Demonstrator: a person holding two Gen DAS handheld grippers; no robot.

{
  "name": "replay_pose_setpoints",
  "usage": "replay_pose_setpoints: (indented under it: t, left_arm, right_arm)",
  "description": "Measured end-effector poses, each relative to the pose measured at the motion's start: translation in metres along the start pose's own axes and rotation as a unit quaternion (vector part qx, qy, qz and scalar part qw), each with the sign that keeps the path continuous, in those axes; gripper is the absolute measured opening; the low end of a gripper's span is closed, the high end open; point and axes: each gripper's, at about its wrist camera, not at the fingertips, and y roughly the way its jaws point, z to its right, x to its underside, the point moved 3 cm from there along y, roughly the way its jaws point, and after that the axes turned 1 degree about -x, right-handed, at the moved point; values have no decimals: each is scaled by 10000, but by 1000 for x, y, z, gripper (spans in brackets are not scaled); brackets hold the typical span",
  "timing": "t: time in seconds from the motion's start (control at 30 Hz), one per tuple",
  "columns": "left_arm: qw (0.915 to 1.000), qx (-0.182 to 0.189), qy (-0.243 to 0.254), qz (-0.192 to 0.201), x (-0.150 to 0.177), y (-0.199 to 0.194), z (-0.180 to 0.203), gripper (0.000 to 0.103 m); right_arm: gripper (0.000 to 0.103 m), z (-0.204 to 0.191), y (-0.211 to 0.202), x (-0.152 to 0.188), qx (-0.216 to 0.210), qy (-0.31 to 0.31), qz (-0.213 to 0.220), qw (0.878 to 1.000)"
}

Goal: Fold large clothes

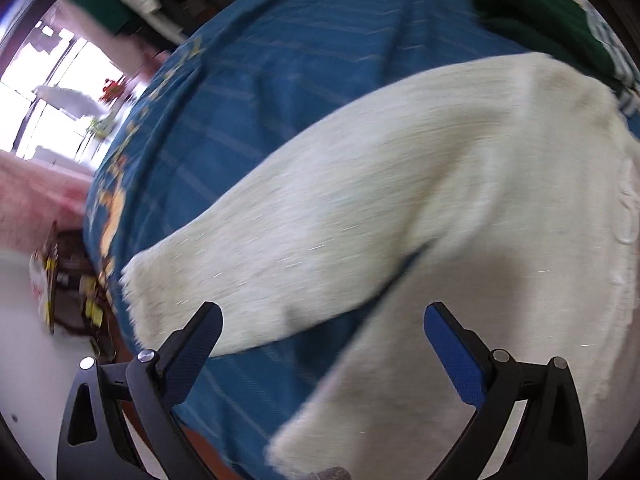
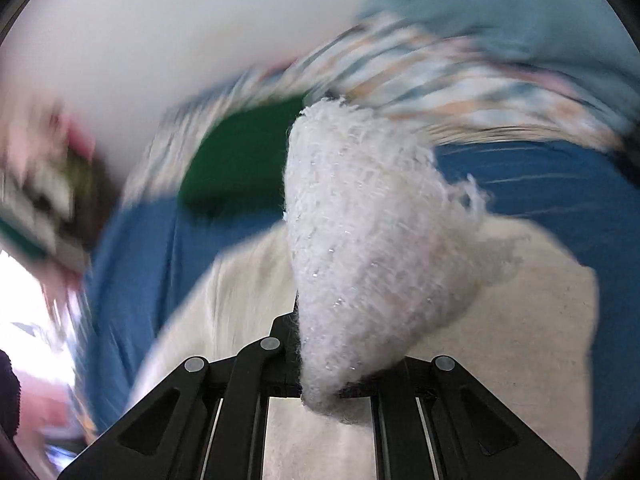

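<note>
Cream knit sweater [image 1: 400, 200] lies on the blue bedspread [image 1: 260, 80], its sleeve running crosswise ahead of the wide-open, empty left tongs [image 1: 322, 328], while the clenched right tongs [image 2: 320, 384] pinch one bunched-up corner.

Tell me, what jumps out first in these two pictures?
In the right wrist view, a fuzzy white garment fills the middle, a bunch of it pinched in the closed right gripper. In the left wrist view the same garment sprawls over a blue striped bedspread, with the left gripper open just above it, holding nothing. A dark green cloth lies at the far upper right.
</note>
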Motion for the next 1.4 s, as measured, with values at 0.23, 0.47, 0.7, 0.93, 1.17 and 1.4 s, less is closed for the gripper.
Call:
replay_pose_setpoints:
  t: [0.23, 0.47, 0.7, 0.93, 1.17, 1.4]
  left_arm:
    - [9988, -155, -345, -305, 22, 20, -64, 103]
    - [9903, 425, -1109, -727, 45, 23, -120, 103]
    - [9206, 1956, -3089, -1374, 54, 89, -156, 102]
    - [8528, 2255, -4596, -1030, 35, 144, -189, 60]
    - [8969, 1857, -4012, 79, -48, 132, -231, 11]
    - [9394, 1659, -2893, 791, -102, 103, -219, 11]
  right_arm:
    - [46, -57, 83, 74, -52, -970, -1516, 9837]
    - [67, 30, -37, 73, -491, 478, -1198, 9904]
    - [67, 155, -36, 83, 57, 1914, -1635, 9678]
    - [67, 135, -16, 86, -80, 2297, -1667, 9588]
    - [67, 43, 22, 72, -560, 1910, -1710, 9650]
    - [62, -54, 122, 62, -512, 891, -2487, 9631]
